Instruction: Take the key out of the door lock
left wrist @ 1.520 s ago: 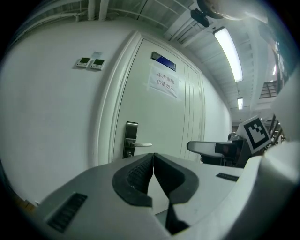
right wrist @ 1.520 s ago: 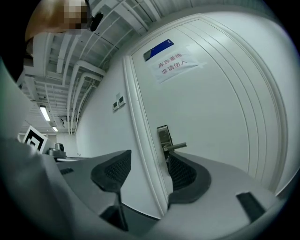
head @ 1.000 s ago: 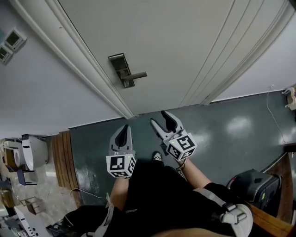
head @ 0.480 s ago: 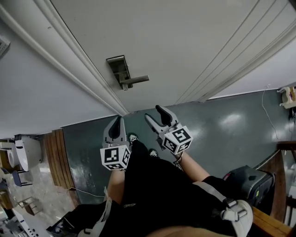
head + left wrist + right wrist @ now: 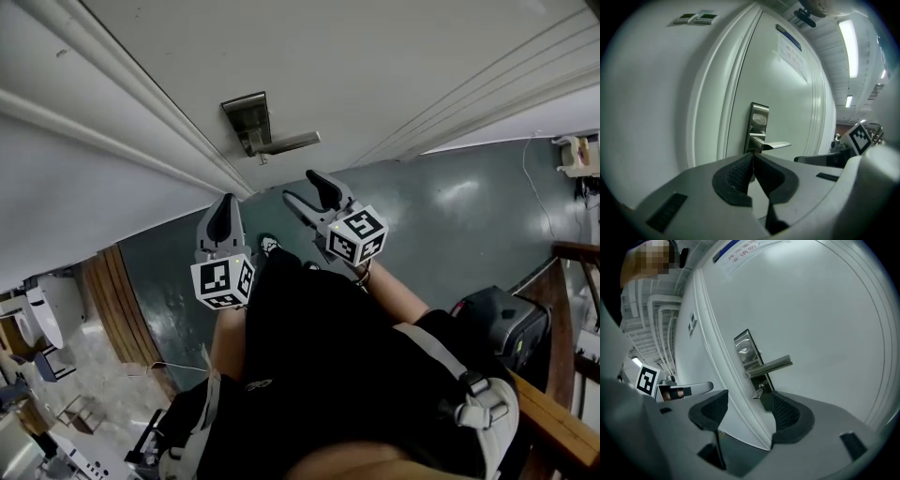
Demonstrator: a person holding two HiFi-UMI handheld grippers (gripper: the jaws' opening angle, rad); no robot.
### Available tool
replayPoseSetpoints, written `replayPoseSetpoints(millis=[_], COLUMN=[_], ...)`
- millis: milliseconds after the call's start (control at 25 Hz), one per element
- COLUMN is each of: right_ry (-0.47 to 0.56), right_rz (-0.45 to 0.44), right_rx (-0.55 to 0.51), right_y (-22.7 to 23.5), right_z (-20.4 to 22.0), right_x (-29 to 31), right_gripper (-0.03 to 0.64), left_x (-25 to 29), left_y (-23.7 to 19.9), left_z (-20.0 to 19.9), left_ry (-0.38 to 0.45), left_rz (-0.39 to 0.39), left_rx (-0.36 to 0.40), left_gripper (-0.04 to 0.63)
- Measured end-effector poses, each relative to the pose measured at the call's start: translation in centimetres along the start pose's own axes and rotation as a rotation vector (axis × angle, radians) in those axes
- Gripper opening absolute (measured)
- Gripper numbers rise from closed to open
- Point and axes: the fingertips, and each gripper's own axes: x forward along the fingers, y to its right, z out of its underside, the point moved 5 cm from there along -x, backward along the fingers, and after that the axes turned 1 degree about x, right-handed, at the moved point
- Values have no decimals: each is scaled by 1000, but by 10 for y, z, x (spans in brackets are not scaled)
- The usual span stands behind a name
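1. Plainly, the right gripper (image 5: 749, 404) stands wide. Its jaws have just been opening and nothing is between them; through the gap only the door's edge shows.
2. The left gripper (image 5: 751, 161) has its pads pressed together on nothing, and points at the door from the lower centre of its own view.
3. In the head view both tools sit mid-frame, the left gripper (image 5: 223, 211) lower left of the right gripper (image 5: 307, 190), each short of the door (image 5: 394, 66) and touching nothing.
4. The key (image 5: 759, 391) hangs from the door lock (image 5: 746, 351) just right of centre in the right gripper view. It sits directly under the lever handle (image 5: 771, 365) and above the right-hand pad.
5. Likely trouble:
   - The key is small and tucked close beneath the lever, so wide jaws coming in high could knock or press the lever instead.
   - A shallow pinch on the key's tip may slip off.
   - A pull that is not straight out of the lock could make the key bind.
   - Whether the key is turned to its release position cannot be told; if it is not, it will not come free.
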Motion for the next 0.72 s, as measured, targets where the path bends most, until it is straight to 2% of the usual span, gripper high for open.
replayPoseSetpoints(millis=[160,240,360,440,720], right_ry=[-19,-20,-22,-15,3], right_rz=[27,30,1,-13,-22], right_rx=[73,146,266,309,487], right_y=[6,8,6,7,25], right_z=[7,10,18,19,27], right_x=[25,36,52,60,77], right_gripper=[295,296,299,301,301], left_x=[18,24,29,34,48], left_y=[-19,-24,-31,-35,-40], left_z=[3,4,7,9,14], left_ry=[-18,-27,-46,-61,-83], left_rz=[42,67,96,108,75], left_rx=[-10,-17,-25,-24,-31], left_gripper=[25,25,25,25,25])
